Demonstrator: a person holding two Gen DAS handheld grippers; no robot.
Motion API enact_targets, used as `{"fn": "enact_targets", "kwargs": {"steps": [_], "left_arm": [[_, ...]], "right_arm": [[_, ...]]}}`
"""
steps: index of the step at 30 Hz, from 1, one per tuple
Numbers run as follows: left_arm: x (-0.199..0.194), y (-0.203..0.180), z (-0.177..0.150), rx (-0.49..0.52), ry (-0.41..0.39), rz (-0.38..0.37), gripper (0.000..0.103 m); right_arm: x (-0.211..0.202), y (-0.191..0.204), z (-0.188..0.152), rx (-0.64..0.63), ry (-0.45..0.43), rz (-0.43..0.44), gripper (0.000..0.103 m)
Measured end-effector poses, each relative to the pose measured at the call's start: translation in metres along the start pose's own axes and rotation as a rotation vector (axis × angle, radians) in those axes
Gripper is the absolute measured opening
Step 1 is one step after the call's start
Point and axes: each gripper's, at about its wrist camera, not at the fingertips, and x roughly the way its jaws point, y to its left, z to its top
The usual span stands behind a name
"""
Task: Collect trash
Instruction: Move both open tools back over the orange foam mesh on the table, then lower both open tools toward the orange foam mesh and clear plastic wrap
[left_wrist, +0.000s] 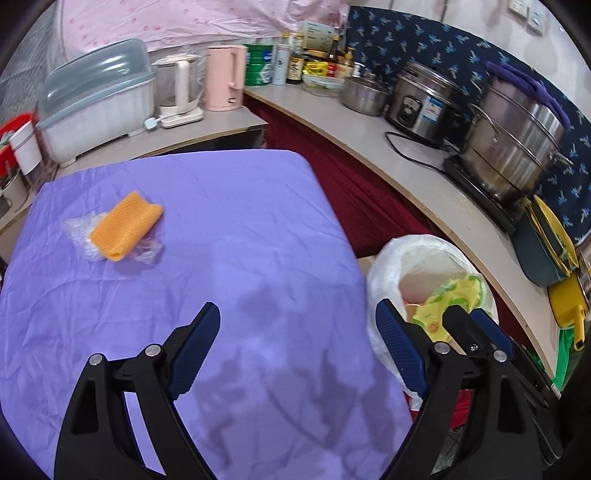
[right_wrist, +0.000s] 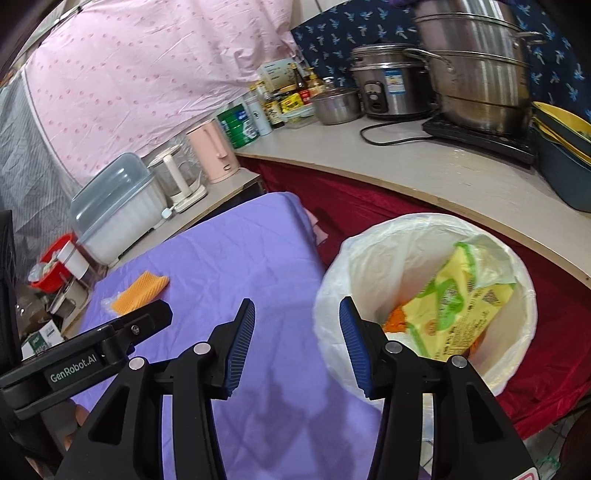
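An orange waffle-textured cloth (left_wrist: 125, 225) lies on a crumpled clear plastic wrapper (left_wrist: 79, 230) at the far left of the purple-covered table (left_wrist: 236, 236). It also shows in the right wrist view (right_wrist: 142, 288). A bin lined with a white bag (right_wrist: 424, 229) stands off the table's right edge and holds a yellow-green packet (right_wrist: 458, 299); the bin also shows in the left wrist view (left_wrist: 384, 273). My left gripper (left_wrist: 297, 317) is open and empty above the table's near right part. My right gripper (right_wrist: 297, 314) is open and empty over the table edge beside the bin.
A counter (left_wrist: 369, 136) curves behind and to the right with steel pots (left_wrist: 513, 136), a rice cooker (left_wrist: 421, 103), bottles and a pink kettle (left_wrist: 225, 77). A covered dish rack (left_wrist: 96, 99) stands at the back left. Red cloth (right_wrist: 369, 206) hangs below the counter.
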Motion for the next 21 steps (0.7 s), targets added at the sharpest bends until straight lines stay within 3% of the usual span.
{"fn": "enact_targets", "kwargs": {"steps": [21], "left_arm": [[-0.013, 0.206, -0.003, -0.272, -0.022, 0.195, 0.082]], "right_arm": [[0.074, 0.159, -0.024, -0.196, 0.122, 0.144, 0.047]]}}
